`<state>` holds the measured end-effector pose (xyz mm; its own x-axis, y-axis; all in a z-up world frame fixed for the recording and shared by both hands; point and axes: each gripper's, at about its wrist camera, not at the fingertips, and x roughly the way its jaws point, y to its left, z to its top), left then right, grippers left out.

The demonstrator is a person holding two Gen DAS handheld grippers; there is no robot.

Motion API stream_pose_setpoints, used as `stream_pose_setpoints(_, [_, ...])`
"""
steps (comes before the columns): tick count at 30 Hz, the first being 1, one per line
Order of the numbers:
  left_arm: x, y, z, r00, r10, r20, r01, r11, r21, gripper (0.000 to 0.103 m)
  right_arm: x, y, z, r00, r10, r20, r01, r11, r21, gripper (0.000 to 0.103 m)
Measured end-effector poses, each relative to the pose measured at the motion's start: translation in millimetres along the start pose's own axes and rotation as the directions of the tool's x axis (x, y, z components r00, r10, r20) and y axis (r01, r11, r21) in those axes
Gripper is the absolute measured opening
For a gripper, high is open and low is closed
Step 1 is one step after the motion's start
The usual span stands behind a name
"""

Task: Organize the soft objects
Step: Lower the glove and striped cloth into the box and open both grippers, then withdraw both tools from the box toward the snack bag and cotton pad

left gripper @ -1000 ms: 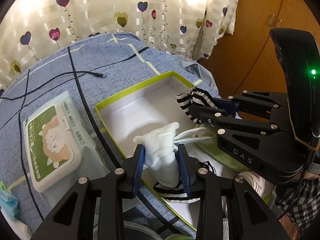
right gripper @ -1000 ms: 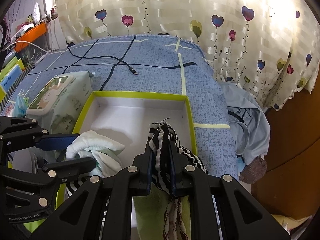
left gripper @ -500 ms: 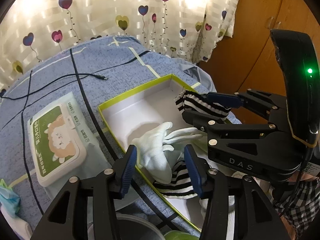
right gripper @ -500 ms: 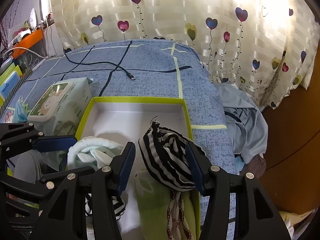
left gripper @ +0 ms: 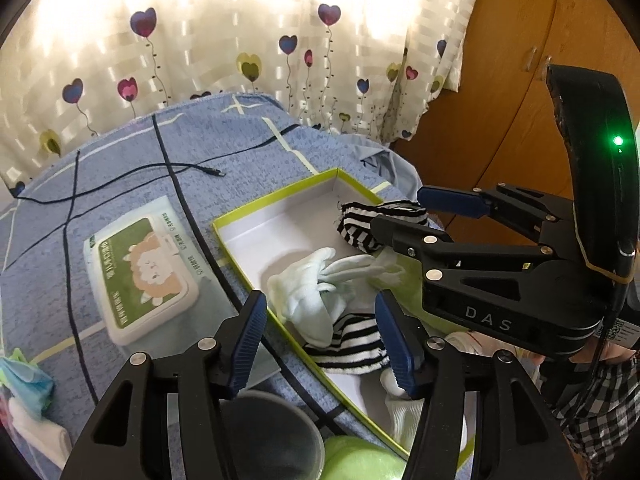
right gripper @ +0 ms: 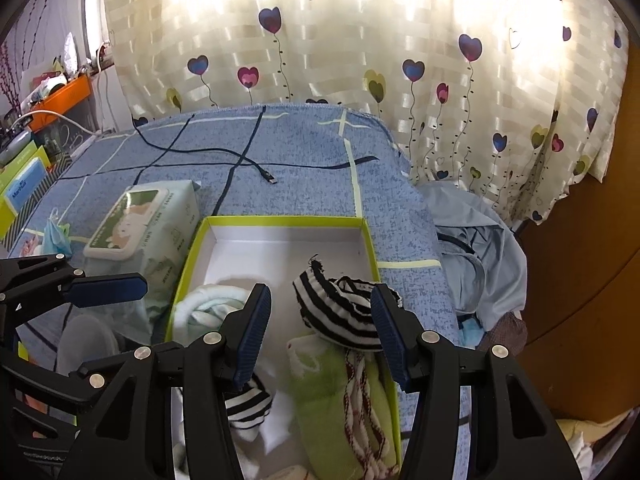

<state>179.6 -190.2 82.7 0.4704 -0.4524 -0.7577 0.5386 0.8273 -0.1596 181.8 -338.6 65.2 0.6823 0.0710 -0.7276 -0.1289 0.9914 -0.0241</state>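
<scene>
A shallow white box with a lime-green rim (left gripper: 276, 199) (right gripper: 280, 221) lies on the blue bedspread. In it lie a pale mint sock (left gripper: 308, 300) (right gripper: 208, 308), a black-and-white striped sock (left gripper: 360, 224) (right gripper: 340, 312), a second striped sock (left gripper: 348, 346) (right gripper: 244, 404) and a green sock (right gripper: 332, 392). My left gripper (left gripper: 322, 340) is open and empty, above the mint sock. My right gripper (right gripper: 322, 332) is open and empty, above the striped sock; it also shows in the left wrist view (left gripper: 416, 212).
A pack of wet wipes (left gripper: 140, 272) (right gripper: 140, 224) lies left of the box. A black cable (left gripper: 192, 168) (right gripper: 256, 168) runs across the bedspread. A blue face mask (right gripper: 56, 232) lies at the left. A grey cup (left gripper: 272, 436) stands near me. Heart-print curtain behind; wooden wardrobe (left gripper: 520, 80) at right.
Both grippers have opened and let go of their socks, which now lie in the box. Both grippers have drawn back and up.
</scene>
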Motion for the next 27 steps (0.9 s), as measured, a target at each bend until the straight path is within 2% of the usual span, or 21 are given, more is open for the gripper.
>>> stream_pose_setpoints(7, [-23, 2, -9, 0.999, 0.002, 0.033, -0.001, 1.000, -0.017, 0.056, -19, 6, -3, 1.000, -0.011, 0.030, 0.010, 1.000, 0.020, 0.053])
stream_pose_setpoints(12, [-42, 7, -16, 0.998, 0.001, 0.064, 0.001, 0.999, -0.032, 0.056, -40, 16, -5, 0.997, -0.005, 0.083, 0.001, 0.999, 0.038, 0.053])
stream_pose_setpoints(27, [-100, 39, -53, 0.985, 0.093, 0.143, -0.078, 0.991, -0.106, 0.057, -75, 68, -16, 0.985, 0.042, 0.167, -0.049, 0.998, 0.034, 0.053])
